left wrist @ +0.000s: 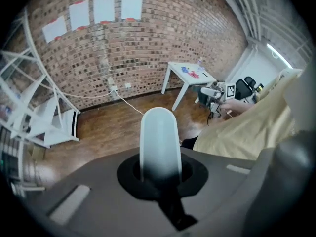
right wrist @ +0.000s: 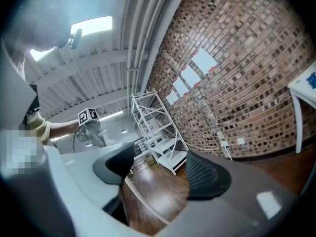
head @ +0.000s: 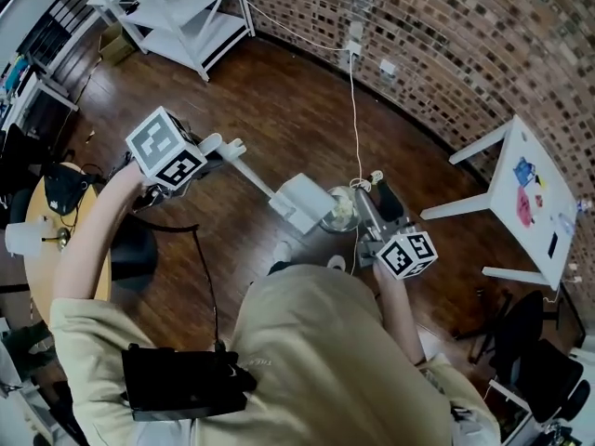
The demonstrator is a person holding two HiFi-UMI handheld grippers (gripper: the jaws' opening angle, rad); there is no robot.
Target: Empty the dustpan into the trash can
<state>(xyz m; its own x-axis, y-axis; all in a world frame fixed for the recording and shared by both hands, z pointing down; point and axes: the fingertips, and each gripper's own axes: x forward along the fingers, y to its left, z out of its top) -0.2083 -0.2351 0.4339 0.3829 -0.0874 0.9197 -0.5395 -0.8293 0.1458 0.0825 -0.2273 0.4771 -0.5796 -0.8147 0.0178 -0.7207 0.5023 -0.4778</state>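
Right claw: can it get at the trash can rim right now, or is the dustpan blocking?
Probably yes. The right claw sits just beside the trash can, jaws apart, apparently gripping nothing. The dustpan, held by the left claw, covers only the can's opposite edge.

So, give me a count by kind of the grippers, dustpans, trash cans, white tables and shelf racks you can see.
Grippers: 2 (left gripper, right gripper)
Dustpan: 1
Trash can: 1
White table: 1
Shelf rack: 1
Total: 6
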